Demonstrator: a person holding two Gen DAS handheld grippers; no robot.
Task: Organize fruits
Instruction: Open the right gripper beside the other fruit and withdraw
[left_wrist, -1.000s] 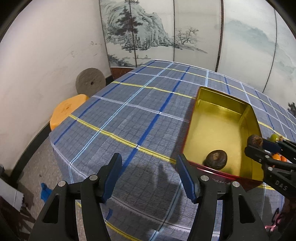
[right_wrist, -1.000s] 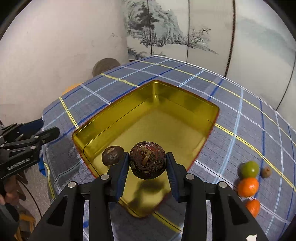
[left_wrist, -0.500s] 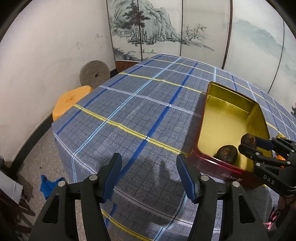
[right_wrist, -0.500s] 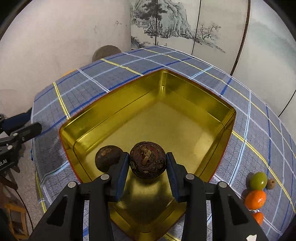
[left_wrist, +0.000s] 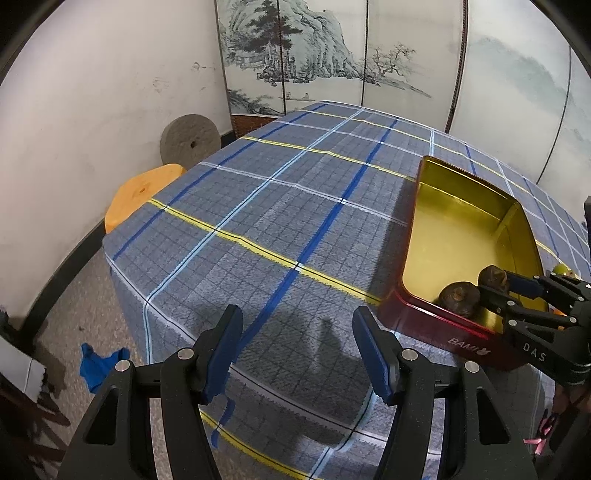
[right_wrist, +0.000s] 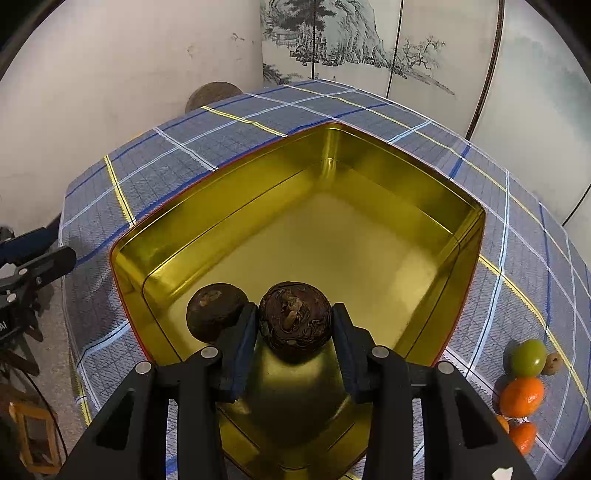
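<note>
So the right claw (right_wrist: 294, 325) is pinching a dark brown round fruit (right_wrist: 294, 320) between its blue pads, holding it low over the near corner of the gold tin (right_wrist: 424, 192). The fruit is pretty much a ball, so no real long axis to speak of, but the rough, flaky patch on it faces up toward the camera. Can't tell if it's touching the tin floor or hanging just above it.

Right next to it, just off the left finger, sits a second dark fruit (right_wrist: 214, 314) on the tin floor near the corner wall, its scarred end facing up too.

The left claw (left_wrist: 297, 350) is spread wide with nothing in it, hovering over the near edge of the desk (left_wrist: 258, 206), well off to the left of the tin. From that side the tin's red outer wall shows, with some lettering on it.

Off to the right of the tin, on the plaid cloth, there's a little cluster: a green fruit (right_wrist: 529, 357), a small brown one (right_wrist: 551, 363) touching it, and oranges (right_wrist: 521, 397) just in front.

Further back there's a painted folding screen (right_wrist: 354, 40).
</note>
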